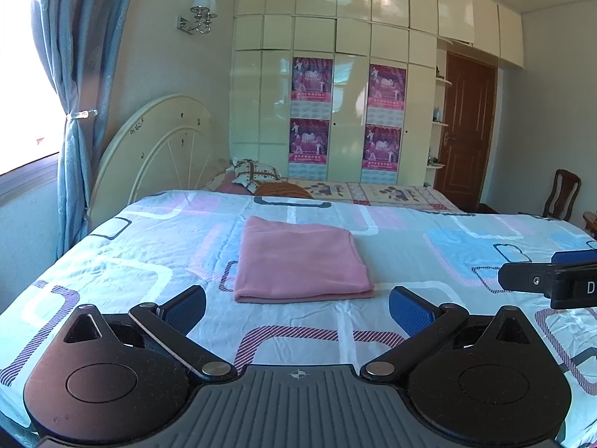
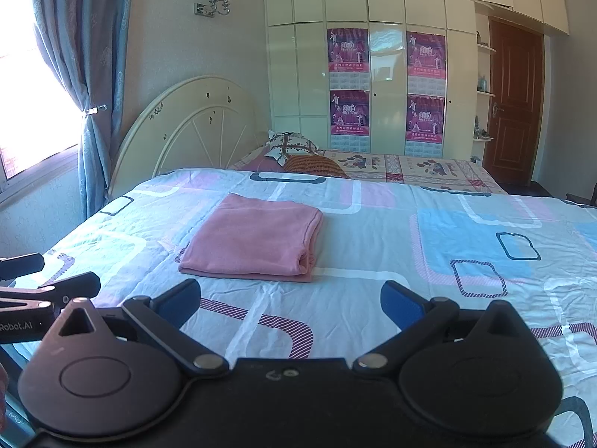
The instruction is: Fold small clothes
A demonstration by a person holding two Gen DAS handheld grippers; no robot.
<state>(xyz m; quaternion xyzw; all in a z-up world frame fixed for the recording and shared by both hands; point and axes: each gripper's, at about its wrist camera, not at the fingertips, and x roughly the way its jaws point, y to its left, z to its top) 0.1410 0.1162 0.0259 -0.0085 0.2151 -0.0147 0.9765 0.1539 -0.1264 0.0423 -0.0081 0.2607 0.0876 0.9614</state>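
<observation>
A pink cloth (image 1: 298, 261) lies folded into a neat rectangle on the patterned bedsheet (image 1: 130, 254); the right wrist view shows the same cloth (image 2: 253, 239) with its layered fold edge toward the right. My left gripper (image 1: 297, 308) hovers just in front of it, open, with nothing between its blue pads. My right gripper (image 2: 291, 304) is also open and empty, a little nearer than the cloth and to its right. The right gripper's arm (image 1: 552, 280) shows at the right edge of the left wrist view, and the left gripper's body (image 2: 44, 295) at the left edge of the right wrist view.
A cream headboard (image 1: 156, 149) stands at the far left of the bed. Pillows and bedding (image 1: 261, 175) lie beyond the sheet. A tall wardrobe (image 1: 347, 93) with posters, a wooden door (image 1: 466, 130) and a chair (image 1: 563, 194) are behind. A blue curtain (image 1: 78, 74) hangs by the window at left.
</observation>
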